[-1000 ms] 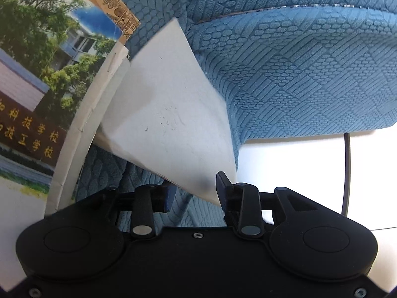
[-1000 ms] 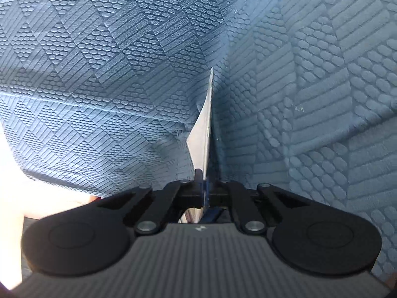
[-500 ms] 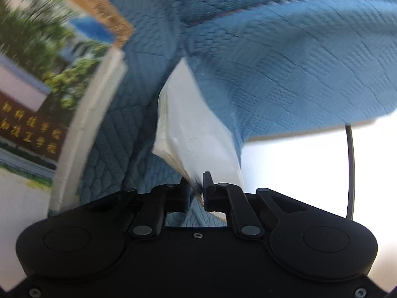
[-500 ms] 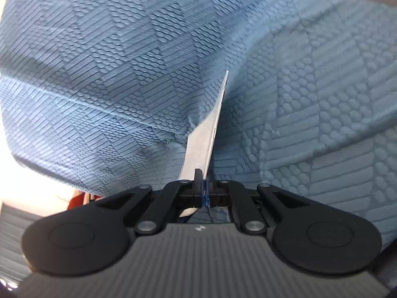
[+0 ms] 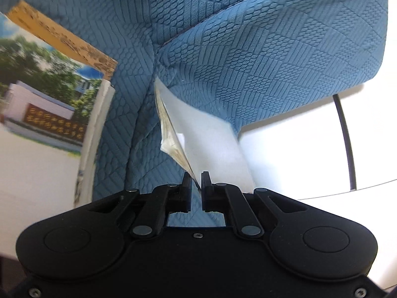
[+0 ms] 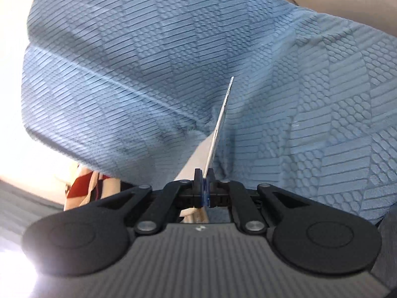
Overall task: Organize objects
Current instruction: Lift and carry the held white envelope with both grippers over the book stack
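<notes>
A blue textured cloth (image 5: 260,62) with a white underside (image 5: 208,136) fills both views. My left gripper (image 5: 196,181) is shut on a thin corner of it, and the white side faces right. In the right wrist view the same blue cloth (image 6: 148,74) hangs in front. My right gripper (image 6: 204,173) is shut on its edge, which shows edge-on as a thin pale blade rising from the pads. The cloth drapes away from both grips, lifted off the surface.
A book with a photo cover (image 5: 44,104) lies at the left on a brown-orange book (image 5: 62,37). A white surface (image 5: 297,154) with a black cable (image 5: 345,136) shows at the right. A red and cream striped thing (image 6: 82,186) peeks out under the cloth.
My left gripper went from open to shut on the cloth's corner. Both grippers rose and rolled, lifting the cloth, so more bright background shows beneath and around it.
</notes>
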A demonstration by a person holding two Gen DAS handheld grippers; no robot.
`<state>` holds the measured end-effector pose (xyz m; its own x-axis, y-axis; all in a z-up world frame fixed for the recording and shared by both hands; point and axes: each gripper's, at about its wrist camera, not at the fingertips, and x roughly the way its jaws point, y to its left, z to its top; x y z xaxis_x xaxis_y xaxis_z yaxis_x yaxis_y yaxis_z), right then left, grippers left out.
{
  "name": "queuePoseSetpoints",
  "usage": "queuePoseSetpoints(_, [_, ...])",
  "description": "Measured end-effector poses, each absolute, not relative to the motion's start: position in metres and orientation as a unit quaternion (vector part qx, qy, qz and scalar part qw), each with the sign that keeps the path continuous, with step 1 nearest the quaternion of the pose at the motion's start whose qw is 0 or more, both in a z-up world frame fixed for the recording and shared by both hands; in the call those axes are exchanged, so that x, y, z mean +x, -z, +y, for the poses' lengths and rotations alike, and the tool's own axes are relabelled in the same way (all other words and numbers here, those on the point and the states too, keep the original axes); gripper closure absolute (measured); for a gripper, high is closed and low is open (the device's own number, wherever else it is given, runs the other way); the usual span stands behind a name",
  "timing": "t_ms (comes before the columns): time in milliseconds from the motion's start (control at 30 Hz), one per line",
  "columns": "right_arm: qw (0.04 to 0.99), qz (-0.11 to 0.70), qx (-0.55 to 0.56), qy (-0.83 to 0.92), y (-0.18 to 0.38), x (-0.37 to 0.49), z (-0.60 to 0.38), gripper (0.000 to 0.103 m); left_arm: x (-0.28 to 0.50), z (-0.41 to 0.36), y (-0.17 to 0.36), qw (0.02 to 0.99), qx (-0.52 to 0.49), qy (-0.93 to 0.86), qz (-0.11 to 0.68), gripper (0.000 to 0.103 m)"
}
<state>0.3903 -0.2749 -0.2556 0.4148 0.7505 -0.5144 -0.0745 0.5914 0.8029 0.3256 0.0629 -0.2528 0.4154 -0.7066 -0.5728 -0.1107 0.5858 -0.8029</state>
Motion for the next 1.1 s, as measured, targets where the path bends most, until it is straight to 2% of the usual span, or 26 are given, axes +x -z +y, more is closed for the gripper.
queuePoseSetpoints(367, [0.763, 0.456, 0.304, -0.343, 0.192, 0.378, -0.253, 0.098, 0.295, 0.089, 0.177, 0.771, -0.396, 0.174, 0.467, 0.097])
queuePoseSetpoints(633, [0.752, 0.449, 0.283, -0.391, 0.160, 0.362, -0.208, 0.098, 0.275, 0.141, 0.139, 0.795, -0.398, 0.151, 0.433, 0.097])
queuePoseSetpoints(767, [0.752, 0.451, 0.269, -0.399, 0.160, 0.343, -0.183, 0.098, 0.265, 0.175, 0.142, 0.794, -0.406, 0.145, 0.429, 0.097])
queuePoseSetpoints(1100, [0.746, 0.489, 0.242, -0.381, 0.201, 0.317, -0.136, 0.098, 0.265, 0.220, 0.163, 0.811, -0.331, 0.131, 0.465, 0.096])
